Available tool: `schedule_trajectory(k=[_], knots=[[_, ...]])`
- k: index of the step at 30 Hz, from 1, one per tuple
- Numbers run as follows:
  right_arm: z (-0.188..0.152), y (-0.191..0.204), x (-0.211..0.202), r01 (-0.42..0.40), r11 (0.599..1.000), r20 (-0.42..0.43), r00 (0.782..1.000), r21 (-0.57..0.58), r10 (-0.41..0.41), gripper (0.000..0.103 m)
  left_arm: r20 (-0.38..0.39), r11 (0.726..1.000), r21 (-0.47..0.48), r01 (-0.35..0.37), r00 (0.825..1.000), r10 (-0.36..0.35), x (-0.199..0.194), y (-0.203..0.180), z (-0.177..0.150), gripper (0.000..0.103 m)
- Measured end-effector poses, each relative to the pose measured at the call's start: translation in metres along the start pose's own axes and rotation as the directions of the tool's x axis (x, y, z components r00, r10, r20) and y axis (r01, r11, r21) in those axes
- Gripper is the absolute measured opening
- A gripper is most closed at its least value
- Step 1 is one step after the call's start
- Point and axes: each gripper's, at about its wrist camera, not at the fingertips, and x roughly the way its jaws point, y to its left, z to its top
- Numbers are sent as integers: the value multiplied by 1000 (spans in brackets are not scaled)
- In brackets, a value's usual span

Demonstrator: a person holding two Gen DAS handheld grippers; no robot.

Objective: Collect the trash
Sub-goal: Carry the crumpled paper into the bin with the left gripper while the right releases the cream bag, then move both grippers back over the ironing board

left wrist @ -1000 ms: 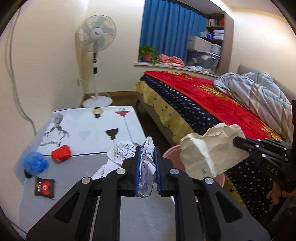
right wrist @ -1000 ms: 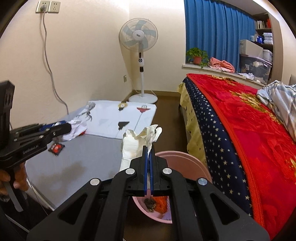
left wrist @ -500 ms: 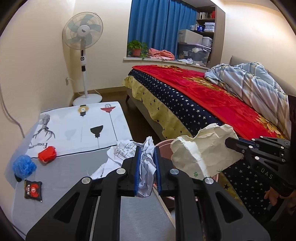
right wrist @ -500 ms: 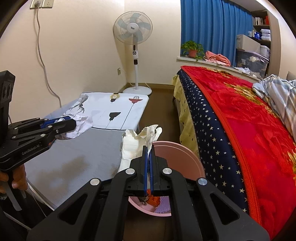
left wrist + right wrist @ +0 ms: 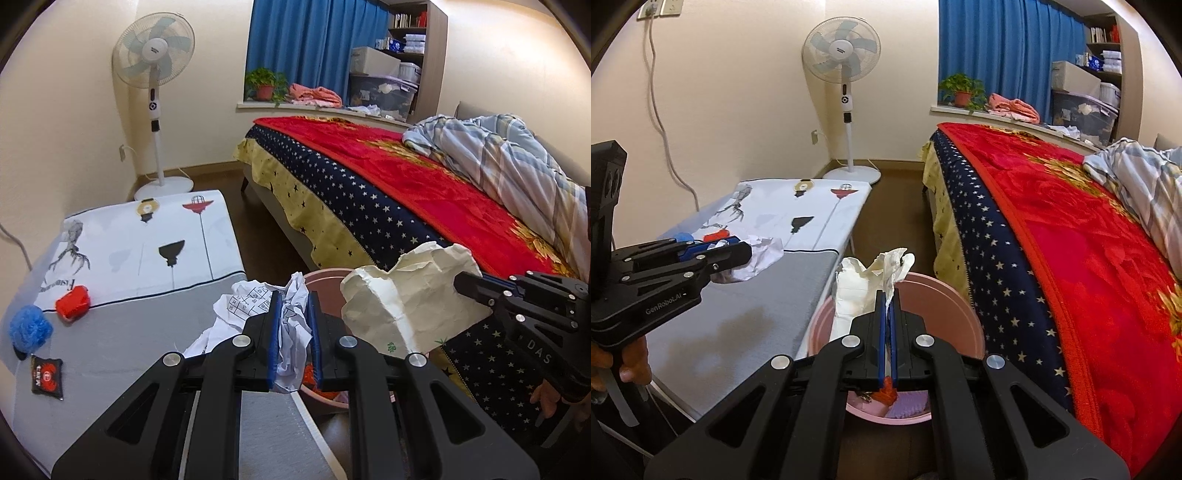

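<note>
My left gripper is shut on a crumpled white printed paper, held over the table edge beside the pink bin. My right gripper is shut on a crumpled cream paper wad, held above the pink bin, which has trash inside. In the left wrist view the cream wad hangs off the right gripper. In the right wrist view the left gripper holds the white paper.
A low table carries a red item, a blue pom and a black packet. The bed lies right of the bin. A standing fan is by the far wall.
Both grippers have moved toward the pink bin with their papers; the bin now sits closer below the right gripper, and the table items have shifted left in the left wrist view.
</note>
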Motion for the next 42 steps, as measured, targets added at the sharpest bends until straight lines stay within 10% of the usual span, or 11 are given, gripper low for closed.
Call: schedule_trajectory(k=[18,19,20,22,24,32,42], knots=[[-12,-45,52,132,989,-121,985,69,-123,4,-98,993,-19,118,988,-119,86,-30,6,15],[-13,-45,54,132,989,-128,984,65,-123,5,-100,995,-30,97,990,-100,89,-29,5,28],[-14,-45,57,140,988,-143,981,59,-130,7,-104,997,-41,59,993,-63,91,-28,6,62],[-16,-45,61,169,984,-164,974,53,-158,26,-64,998,-57,-15,998,12,89,-24,6,87],[-15,-47,60,201,978,-148,970,54,-191,65,-66,997,-50,-63,996,60,89,-22,7,89],[-1,-43,43,182,979,-89,981,95,-174,91,-106,993,-21,-114,988,111,75,-9,11,90],[30,-10,-7,43,987,74,996,156,-55,97,37,981,-32,-191,981,192,-19,30,23,94]])
